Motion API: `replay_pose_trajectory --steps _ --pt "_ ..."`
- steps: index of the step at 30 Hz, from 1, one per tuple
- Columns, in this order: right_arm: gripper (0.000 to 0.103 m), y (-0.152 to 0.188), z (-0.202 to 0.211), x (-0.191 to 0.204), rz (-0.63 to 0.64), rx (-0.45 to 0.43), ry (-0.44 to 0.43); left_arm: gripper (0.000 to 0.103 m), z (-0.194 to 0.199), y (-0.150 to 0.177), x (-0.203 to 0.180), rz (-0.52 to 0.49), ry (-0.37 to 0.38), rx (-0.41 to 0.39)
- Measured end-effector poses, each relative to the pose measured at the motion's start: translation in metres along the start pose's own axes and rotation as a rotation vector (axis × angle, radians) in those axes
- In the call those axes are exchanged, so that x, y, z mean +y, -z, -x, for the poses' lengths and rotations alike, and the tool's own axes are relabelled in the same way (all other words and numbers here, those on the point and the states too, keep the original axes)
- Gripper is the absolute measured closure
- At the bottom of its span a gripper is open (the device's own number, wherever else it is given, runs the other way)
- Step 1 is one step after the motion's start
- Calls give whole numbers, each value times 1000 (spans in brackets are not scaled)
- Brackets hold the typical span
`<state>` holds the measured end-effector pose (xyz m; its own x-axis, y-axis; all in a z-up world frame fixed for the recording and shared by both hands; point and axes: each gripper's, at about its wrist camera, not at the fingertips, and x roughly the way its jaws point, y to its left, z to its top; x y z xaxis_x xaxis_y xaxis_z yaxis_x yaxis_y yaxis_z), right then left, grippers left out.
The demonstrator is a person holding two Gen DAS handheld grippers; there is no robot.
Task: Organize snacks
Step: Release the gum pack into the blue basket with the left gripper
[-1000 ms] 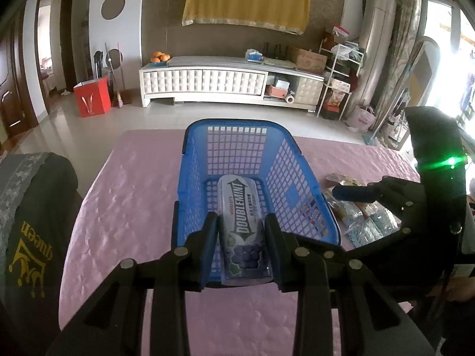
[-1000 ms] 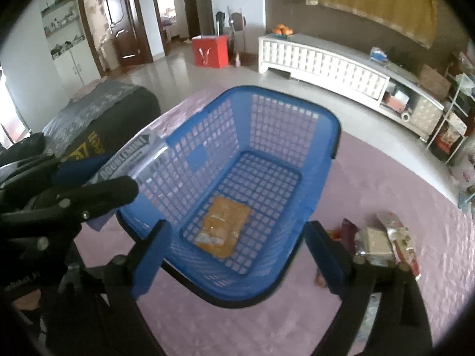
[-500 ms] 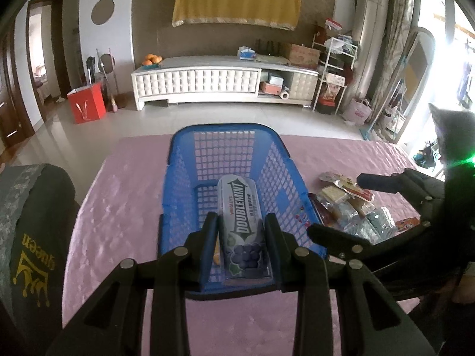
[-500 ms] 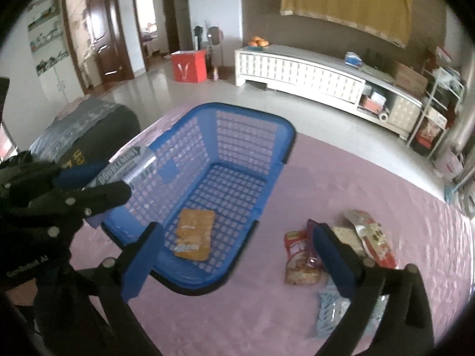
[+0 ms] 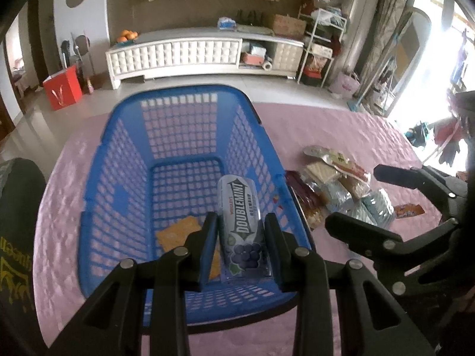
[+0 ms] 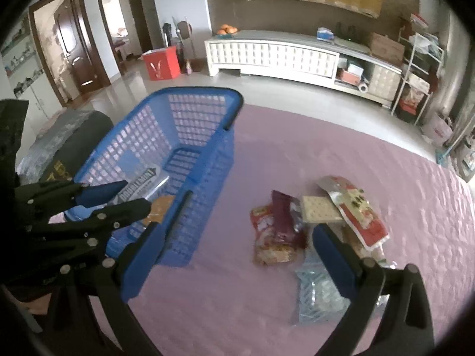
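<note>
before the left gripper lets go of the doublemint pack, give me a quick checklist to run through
1. Left gripper grips the Doublemint pack squarely between both fingers: ok.
2. Pack is over the inside of the blue basket, not the rim: ok.
3. Drop spot is free: orange packet lies on the basket floor just left of the pack; overlap on landing cannot tell.
4. Height of the pack above the basket floor: cannot tell.
5. Right gripper is open, holds nothing and is outside the basket, over the pink tablecloth: ok.
6. Snack pile waits on the cloth for the next pick: ok.
</note>
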<state>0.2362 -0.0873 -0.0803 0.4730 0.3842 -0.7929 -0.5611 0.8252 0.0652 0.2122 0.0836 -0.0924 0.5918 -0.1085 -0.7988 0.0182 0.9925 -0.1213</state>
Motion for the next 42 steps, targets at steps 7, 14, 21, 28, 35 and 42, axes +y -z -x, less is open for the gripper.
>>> replay_pose_trajectory --steps 7,14,21,28,35,42 --pt "2 4 0 -8 -10 23 52 65 -8 1 -9 -25 -14 20" --pt "2 7 20 -11 -36 1 39 53 14 2 -13 -31 0 -15" --pt "2 14 53 -10 -30 -44 33 41 40 6 -27 -48 -25 -50" --pt "2 31 85 -26 -36 -83 49 34 60 13 -57 -72 -1 -74" --pt "2 50 100 -46 -38 -103 98 34 53 21 -98 -127 10 -54" --pt "2 69 97 -74 -59 -90 163 34 34 28 -128 -148 12 -23"
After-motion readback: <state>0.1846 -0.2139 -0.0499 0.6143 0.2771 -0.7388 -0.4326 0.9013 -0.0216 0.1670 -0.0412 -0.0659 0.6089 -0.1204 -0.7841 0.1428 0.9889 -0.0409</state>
